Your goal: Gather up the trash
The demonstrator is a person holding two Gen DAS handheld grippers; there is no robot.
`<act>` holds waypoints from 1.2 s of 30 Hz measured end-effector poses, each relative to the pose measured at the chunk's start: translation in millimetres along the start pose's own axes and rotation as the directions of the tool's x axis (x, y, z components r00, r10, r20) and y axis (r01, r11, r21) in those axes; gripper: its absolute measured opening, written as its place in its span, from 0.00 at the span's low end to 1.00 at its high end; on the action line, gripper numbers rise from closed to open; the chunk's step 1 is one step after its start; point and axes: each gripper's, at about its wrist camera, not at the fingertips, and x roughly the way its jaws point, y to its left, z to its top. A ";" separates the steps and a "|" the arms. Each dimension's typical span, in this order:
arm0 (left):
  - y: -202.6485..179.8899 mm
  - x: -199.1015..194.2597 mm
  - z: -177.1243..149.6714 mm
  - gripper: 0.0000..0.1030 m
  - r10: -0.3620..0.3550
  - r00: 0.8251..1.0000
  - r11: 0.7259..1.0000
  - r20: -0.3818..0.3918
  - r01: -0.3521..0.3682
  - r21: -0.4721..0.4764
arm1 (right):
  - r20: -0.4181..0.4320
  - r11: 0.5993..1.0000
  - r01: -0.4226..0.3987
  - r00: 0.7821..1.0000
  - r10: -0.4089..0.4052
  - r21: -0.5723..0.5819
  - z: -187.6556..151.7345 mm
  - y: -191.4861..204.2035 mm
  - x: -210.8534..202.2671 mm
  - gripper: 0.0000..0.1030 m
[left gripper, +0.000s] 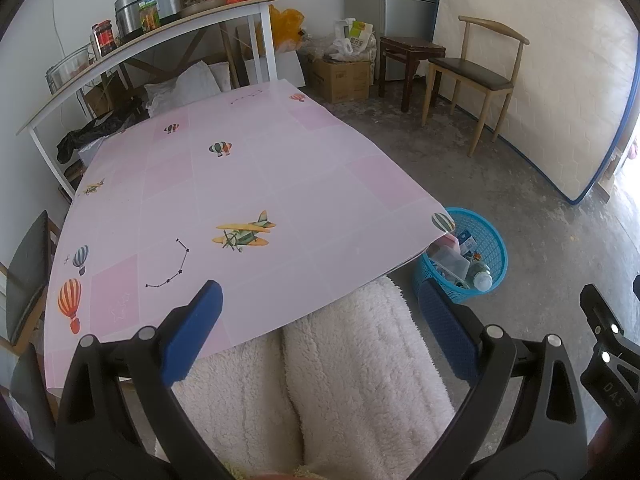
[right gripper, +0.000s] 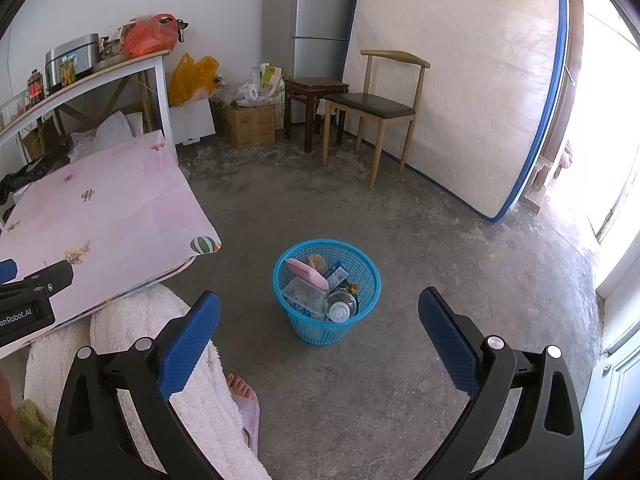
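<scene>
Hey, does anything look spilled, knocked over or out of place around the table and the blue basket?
Nothing stands out. The blue basket stands upright on the floor with the trash inside it, nothing spilled around it. The pink tablecloth lies flat and bare. Both tools are open and hold nothing.

Left tongs (left gripper: 318,312): blue pads spread wide, nothing between them, held over near edge of bench (left gripper: 248,184), one pad above bench top, other past its edge. Right tongs (right gripper: 319,320): pads equally wide apart, empty, off bench's corner on its right side, above floor. Person seated at bench, legs (left gripper: 320,380) in white fleece under both tongs; one foot (right gripper: 240,386) in slipper below right tongs.
</scene>
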 end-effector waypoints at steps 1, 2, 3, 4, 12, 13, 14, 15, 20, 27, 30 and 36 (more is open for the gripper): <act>0.0 0.1 -0.1 0.92 0.000 1.000 1.000 0.000 0.000 0.000 | 0.000 1.000 0.000 1.000 0.000 0.000 -0.1 0.0 0.0 0.94; 0.1 0.1 0.0 0.92 0.000 1.000 1.000 0.000 0.000 0.000 | 0.000 1.000 0.000 1.000 0.000 0.001 -0.1 0.1 -0.1 0.94; 0.2 0.1 0.1 0.92 0.001 1.000 1.000 0.000 -0.001 0.001 | -0.001 1.000 0.000 1.000 0.000 0.001 -0.2 0.2 -0.1 0.94; 0.3 0.2 0.0 0.92 0.000 1.000 1.000 -0.001 0.000 0.001 | -0.001 1.000 0.000 1.000 0.000 0.000 -0.2 0.3 -0.1 0.94; 0.7 0.1 -0.4 0.92 0.001 1.000 1.000 -0.002 -0.001 -0.001 | 0.001 1.000 0.000 1.000 0.000 0.001 -0.3 0.6 -0.4 0.94; 0.7 0.3 -0.1 0.92 0.000 1.000 1.000 -0.002 0.000 -0.001 | 0.000 1.000 0.000 1.000 0.000 0.000 -0.2 0.5 -0.2 0.94; 0.7 0.4 -0.1 0.92 0.001 1.000 1.000 -0.002 -0.001 0.000 | 0.000 1.000 0.000 1.000 0.000 0.000 -0.2 0.5 -0.1 0.94; 0.7 0.5 -0.3 0.92 0.001 1.000 1.000 -0.002 -0.001 0.000 | 0.000 1.000 0.000 1.000 0.000 0.000 -0.3 0.6 0.0 0.94; 0.8 0.3 -0.3 0.92 0.001 1.000 1.000 -0.002 -0.001 0.000 | 0.000 1.000 0.000 1.000 0.000 0.001 -0.3 0.8 -0.3 0.94; 1.7 0.6 -0.4 0.92 0.001 1.000 1.000 -0.004 -0.001 0.002 | 0.000 1.000 0.000 1.000 0.000 0.001 -0.2 0.7 0.1 0.94; 2.6 1.5 -1.8 0.92 0.002 1.000 1.000 -0.004 -0.002 0.002 | 0.001 1.000 0.000 1.000 0.000 0.000 -0.2 0.5 0.2 0.94; 2.1 1.3 -1.6 0.92 0.002 1.000 1.000 -0.004 -0.002 0.001 | 0.001 1.000 -0.001 1.000 0.001 0.000 -0.1 0.5 0.2 0.94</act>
